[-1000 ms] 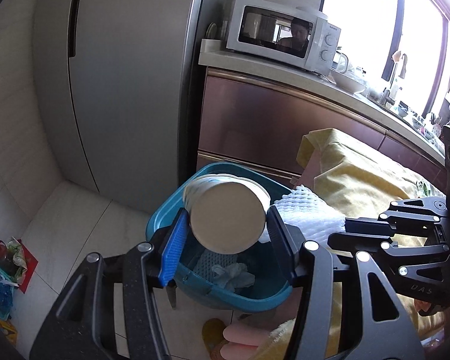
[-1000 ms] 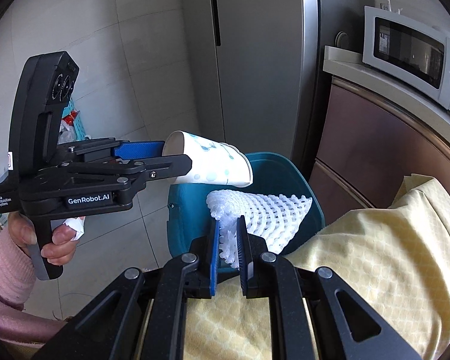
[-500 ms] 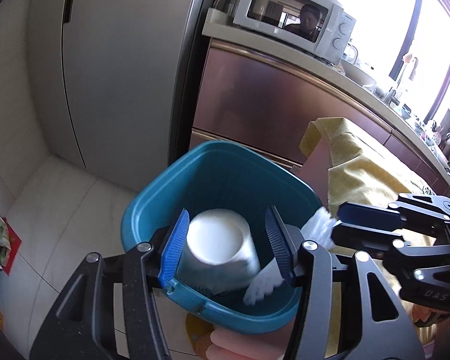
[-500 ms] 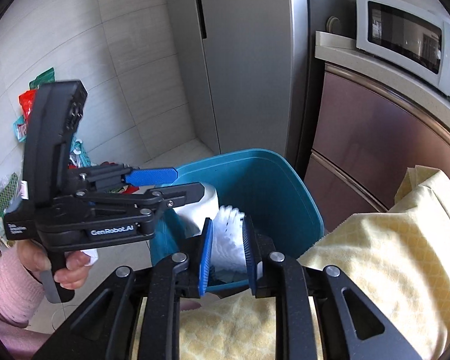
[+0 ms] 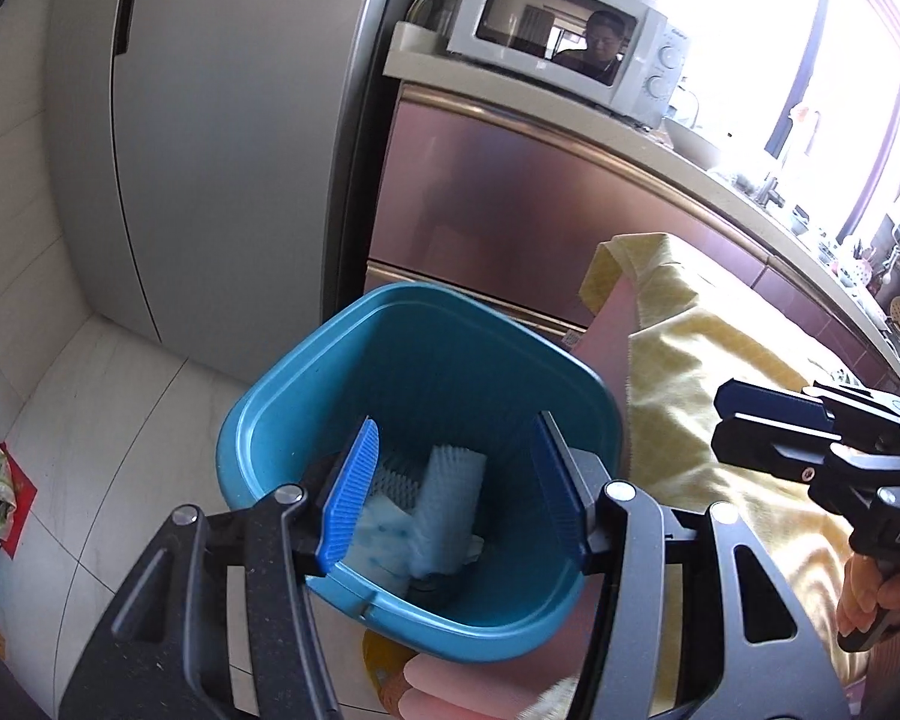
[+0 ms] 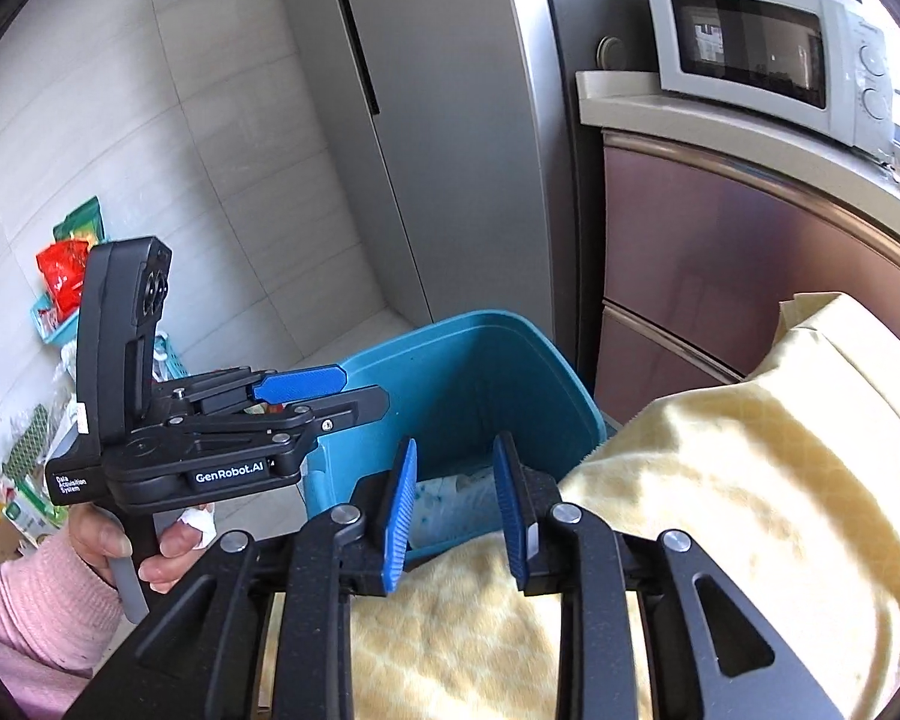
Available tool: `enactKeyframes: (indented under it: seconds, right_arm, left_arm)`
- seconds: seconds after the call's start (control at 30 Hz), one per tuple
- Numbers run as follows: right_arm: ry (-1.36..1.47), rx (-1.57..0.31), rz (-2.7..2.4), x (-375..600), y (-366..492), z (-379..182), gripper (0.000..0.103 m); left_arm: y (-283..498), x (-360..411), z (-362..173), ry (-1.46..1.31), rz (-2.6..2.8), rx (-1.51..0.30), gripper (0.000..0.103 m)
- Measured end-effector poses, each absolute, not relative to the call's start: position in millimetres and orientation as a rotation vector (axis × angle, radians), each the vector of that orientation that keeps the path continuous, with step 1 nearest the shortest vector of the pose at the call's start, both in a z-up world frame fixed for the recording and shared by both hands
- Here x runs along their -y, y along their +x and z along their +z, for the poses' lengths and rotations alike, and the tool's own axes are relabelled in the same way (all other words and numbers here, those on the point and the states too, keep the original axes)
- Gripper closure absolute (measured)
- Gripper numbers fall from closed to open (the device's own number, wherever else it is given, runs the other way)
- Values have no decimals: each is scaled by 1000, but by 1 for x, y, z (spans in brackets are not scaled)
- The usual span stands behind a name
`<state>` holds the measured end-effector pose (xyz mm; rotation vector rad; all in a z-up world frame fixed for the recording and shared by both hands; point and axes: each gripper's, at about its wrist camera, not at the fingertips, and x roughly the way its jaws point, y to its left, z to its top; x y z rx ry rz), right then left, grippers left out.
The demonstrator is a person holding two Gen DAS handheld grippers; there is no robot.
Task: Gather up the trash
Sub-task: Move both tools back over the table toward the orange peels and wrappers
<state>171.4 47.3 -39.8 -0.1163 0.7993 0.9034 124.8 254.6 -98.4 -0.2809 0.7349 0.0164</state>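
The blue trash bin (image 5: 438,354) stands on the floor below both grippers. A white foam net (image 5: 453,495) and a white paper cup with blue dots (image 5: 378,534) lie inside it. My left gripper (image 5: 456,492) hangs open over the bin's near rim with nothing between its blue pads. In the right wrist view my right gripper (image 6: 455,510) sits over the yellow cloth's edge beside the bin (image 6: 480,372). Its jaws are opening and nothing is between them. The cup (image 6: 450,498) shows past them down in the bin. The left gripper (image 6: 342,393) reaches over the bin's left rim.
A grey refrigerator (image 5: 210,150) stands behind the bin, with a brown cabinet (image 5: 510,210) and a white microwave (image 5: 570,42) to its right. A yellow cloth (image 6: 720,510) covers the surface at right. Snack packets (image 6: 66,264) lie on the floor at left. A hand in a pink sleeve (image 6: 30,600) holds the left gripper.
The paper cup left the left gripper and dropped into the bin. The right gripper's jaws parted and the foam net fell in too. Both grippers moved closer over the bin.
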Motion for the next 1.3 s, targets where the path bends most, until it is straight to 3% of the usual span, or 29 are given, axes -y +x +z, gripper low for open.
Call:
enactKeyframes:
  seconds: [0.57, 1.3]
  right_arm:
    - [50, -697, 743, 65, 121, -14, 66]
    - [298, -679, 110, 309, 26, -44, 59]
  left_arm:
    - [88, -154, -42, -121, -217, -604, 41]
    - [65, 68, -56, 35, -766, -699, 40]
